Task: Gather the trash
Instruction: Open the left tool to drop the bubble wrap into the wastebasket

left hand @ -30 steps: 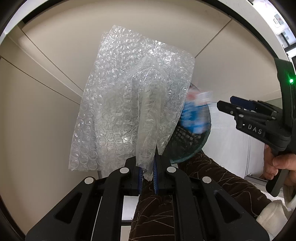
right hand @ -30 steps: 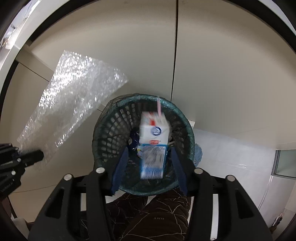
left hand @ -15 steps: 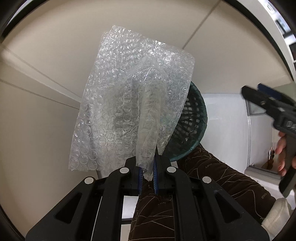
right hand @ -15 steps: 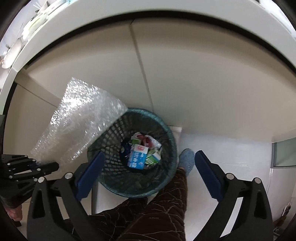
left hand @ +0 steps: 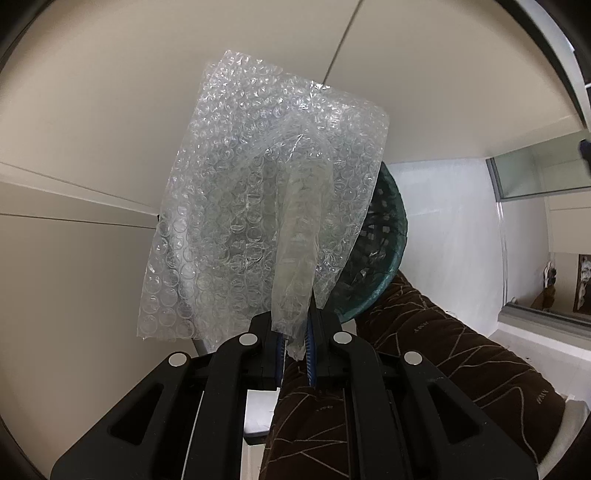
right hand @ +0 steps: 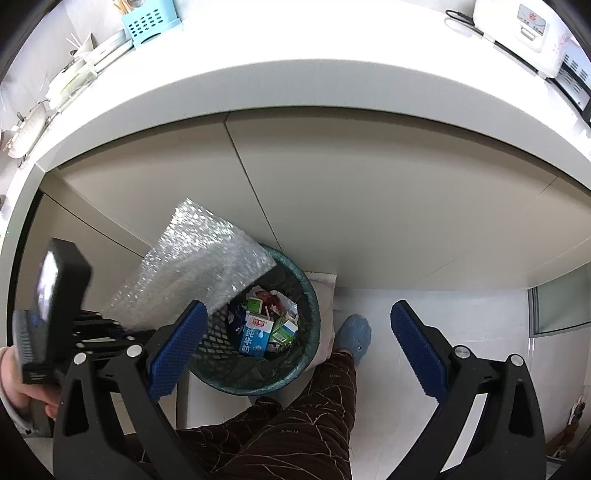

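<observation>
Clear bubble wrap, a crumpled rectangular sheet (left hand: 266, 206), fills the centre of the left wrist view, its lower corner pinched between the blue-padded fingers (left hand: 312, 350) of the left gripper (left hand: 295, 345), which are pressed together on it. Behind its right edge shows the rim of a dark green plastic mesh wastebasket (left hand: 391, 236), standing on the pale floor against beige cabinet doors (left hand: 92, 110).

In the right wrist view the right gripper (right hand: 295, 343) has its blue fingers (right hand: 177, 347) spread as wide as they go, having just opened, with nothing between them. Framed in the gap, in the lower centre, the wastebasket (right hand: 314, 325) holds a blue and white milk carton (right hand: 255, 336) lying among other small cartons and wrappers. The bubble wrap (right hand: 199, 266) overlaps the basket's upper left rim, with the left gripper (right hand: 110, 332) at the left edge of the frame below it. A leg in brown patterned trousers (right hand: 303, 413) and a blue slipper (right hand: 354, 336) stand just right of the basket. A white table (right hand: 295, 77) arcs across the top, carrying a light blue perforated holder (right hand: 151, 24) at upper left.
</observation>
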Action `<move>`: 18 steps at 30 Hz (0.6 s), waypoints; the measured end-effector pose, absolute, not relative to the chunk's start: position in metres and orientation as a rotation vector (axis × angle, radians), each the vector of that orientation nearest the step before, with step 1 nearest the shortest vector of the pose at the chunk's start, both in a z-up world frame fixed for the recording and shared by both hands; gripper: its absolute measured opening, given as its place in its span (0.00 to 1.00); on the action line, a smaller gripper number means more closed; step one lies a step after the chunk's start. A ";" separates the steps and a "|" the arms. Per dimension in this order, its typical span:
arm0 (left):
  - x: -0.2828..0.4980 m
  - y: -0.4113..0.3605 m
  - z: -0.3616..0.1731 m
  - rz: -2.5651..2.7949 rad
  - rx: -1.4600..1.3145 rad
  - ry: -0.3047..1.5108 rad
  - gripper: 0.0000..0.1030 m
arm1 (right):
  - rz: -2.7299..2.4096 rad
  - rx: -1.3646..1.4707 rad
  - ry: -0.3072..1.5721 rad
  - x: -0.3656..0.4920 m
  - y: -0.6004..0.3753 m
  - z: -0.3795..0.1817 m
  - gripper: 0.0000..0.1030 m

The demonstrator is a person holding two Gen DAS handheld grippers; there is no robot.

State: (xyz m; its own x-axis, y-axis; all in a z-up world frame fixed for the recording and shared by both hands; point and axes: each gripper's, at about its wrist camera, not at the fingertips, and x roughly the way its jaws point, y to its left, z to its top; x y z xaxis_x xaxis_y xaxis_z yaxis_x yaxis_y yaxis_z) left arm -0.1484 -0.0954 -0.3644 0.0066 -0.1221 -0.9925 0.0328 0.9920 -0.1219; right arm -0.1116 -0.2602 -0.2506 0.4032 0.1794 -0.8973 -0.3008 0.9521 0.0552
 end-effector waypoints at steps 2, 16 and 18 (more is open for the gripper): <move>-0.146 -0.097 -0.368 -0.116 -0.058 1.573 0.08 | 0.302 -0.118 1.110 -0.111 -0.262 -0.247 0.93; -0.140 -0.091 -0.371 -0.101 -0.064 1.584 0.13 | 0.304 -0.090 1.114 -0.108 -0.264 -0.244 0.93; -0.140 -0.090 -0.370 -0.099 -0.077 1.571 0.13 | 0.306 -0.087 1.117 -0.108 -0.264 -0.244 0.93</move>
State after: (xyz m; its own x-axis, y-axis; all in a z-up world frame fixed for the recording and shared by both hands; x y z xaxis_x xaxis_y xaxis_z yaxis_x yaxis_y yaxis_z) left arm -0.1396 -0.0901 -0.3698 -0.0028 -0.1120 -0.9937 0.0135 0.9936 -0.1120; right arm -0.1077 -0.2637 -0.2442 0.4014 0.1984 -0.8942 -0.2856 0.9547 0.0836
